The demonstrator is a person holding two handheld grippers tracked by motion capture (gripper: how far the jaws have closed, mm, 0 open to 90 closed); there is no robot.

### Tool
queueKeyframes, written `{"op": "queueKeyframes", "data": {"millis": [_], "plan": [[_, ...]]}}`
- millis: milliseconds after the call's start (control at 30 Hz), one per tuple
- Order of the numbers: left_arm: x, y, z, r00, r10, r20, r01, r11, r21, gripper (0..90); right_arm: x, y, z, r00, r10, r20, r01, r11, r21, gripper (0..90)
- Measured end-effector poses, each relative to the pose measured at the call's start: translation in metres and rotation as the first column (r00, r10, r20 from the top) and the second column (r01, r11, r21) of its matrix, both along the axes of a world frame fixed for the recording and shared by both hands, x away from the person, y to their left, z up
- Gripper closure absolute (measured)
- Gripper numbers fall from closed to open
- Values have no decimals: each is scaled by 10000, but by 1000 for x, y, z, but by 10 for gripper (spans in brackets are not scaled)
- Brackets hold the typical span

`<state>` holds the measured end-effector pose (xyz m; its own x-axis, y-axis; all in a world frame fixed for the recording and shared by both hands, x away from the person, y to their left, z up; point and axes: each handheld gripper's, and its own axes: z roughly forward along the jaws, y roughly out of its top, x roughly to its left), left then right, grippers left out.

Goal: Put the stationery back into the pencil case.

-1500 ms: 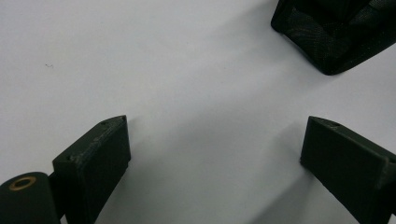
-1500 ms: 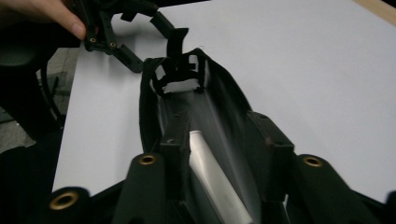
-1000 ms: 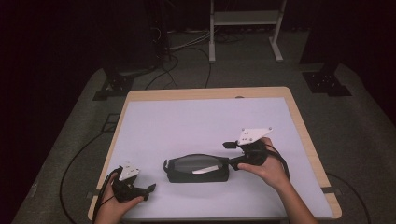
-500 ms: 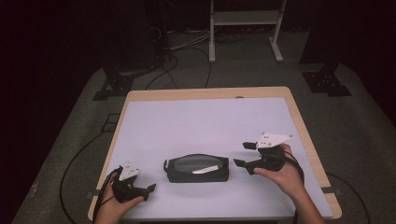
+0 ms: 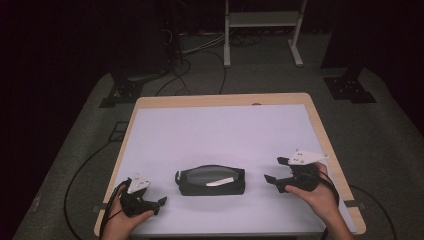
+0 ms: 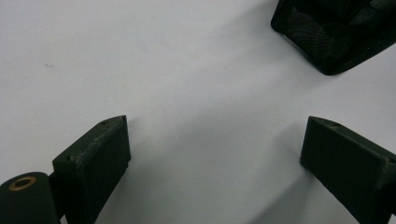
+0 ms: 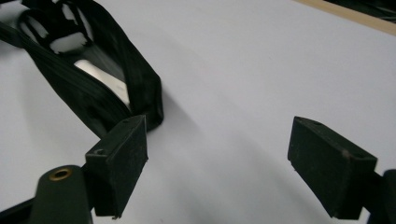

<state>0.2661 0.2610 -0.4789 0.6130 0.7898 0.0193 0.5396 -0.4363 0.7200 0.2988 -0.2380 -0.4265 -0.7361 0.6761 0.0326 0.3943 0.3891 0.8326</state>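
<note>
pouch (image 5: 211,180) lies mid-table, long axis left to right, between both grippers. right gripper (image 5: 274,180), nearer its end, jaws wide and empty, just been opening. left gripper (image 5: 161,202) wide, empty, off its corner.

The right gripper (image 5: 274,181) has just been opening its jaws, nothing between them. Well apart from it, the left gripper (image 5: 159,202) rests low, jaws spread wide and empty.
</note>
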Motion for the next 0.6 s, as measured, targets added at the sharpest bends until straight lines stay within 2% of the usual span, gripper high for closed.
{"op": "queueKeyframes", "data": {"millis": [133, 333, 433, 533, 600], "plan": [[0, 0, 0, 10000, 0, 3, 0, 10000, 1, 75, -3, -12, -9, 9988, -469, -122, 468, 9989, -95, 178], [0, 0, 0, 10000, -1, 4, 1, 10000, 9, 75, -7, -24, -18, 9960, -852, -255, 845, 9961, -255, 175], [0, 0, 0, 10000, -3, 8, 3, 10000, 14, 75, -12, -35, -24, 9921, -1218, -314, 1205, 9919, -399, 171], [0, 0, 0, 10000, 0, 10, 0, 10000, 15, 75, -14, -40, -27, 9906, -1314, -389, 1293, 9903, -512, 162], [0, 0, 0, 10000, -4, 17, 4, 10000, 19, 75, -17, -47, -32, 9861, -1577, -522, 1549, 9864, -544, 162]]}}
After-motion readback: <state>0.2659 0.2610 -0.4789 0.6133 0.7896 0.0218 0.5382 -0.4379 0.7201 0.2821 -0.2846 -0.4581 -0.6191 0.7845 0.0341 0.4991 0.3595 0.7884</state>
